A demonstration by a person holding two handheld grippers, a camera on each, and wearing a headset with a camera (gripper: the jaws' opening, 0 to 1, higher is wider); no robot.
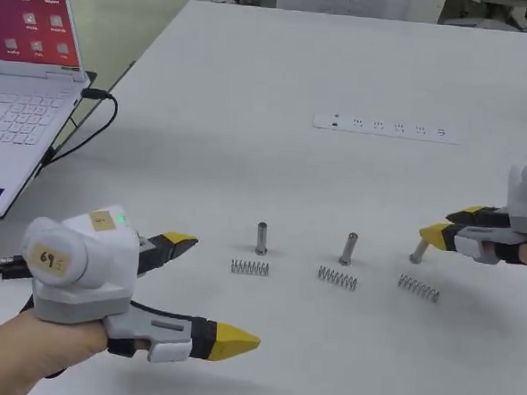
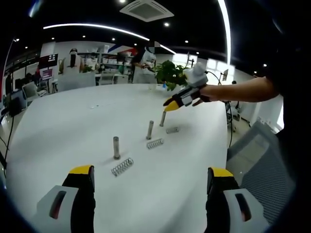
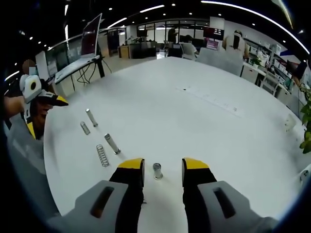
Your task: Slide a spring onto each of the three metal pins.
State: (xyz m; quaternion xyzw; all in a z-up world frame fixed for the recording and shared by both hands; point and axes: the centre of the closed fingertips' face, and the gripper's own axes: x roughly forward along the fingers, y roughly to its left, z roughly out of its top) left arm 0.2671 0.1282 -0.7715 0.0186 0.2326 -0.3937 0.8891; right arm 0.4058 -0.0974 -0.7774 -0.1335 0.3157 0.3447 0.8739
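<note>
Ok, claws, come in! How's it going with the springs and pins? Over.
Left claw open, holding nothing. Right claw open, astride the end pin. Three springs flat on table, none mounted. Nothing in the way.

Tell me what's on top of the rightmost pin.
Nothing: the rightmost pin has a bare top, standing between the open jaws of the right gripper. Its spring lies on the table beside it. No jaw covers its top there.

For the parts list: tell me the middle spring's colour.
Silver-grey metal; the middle spring shows best in the head view.
</note>
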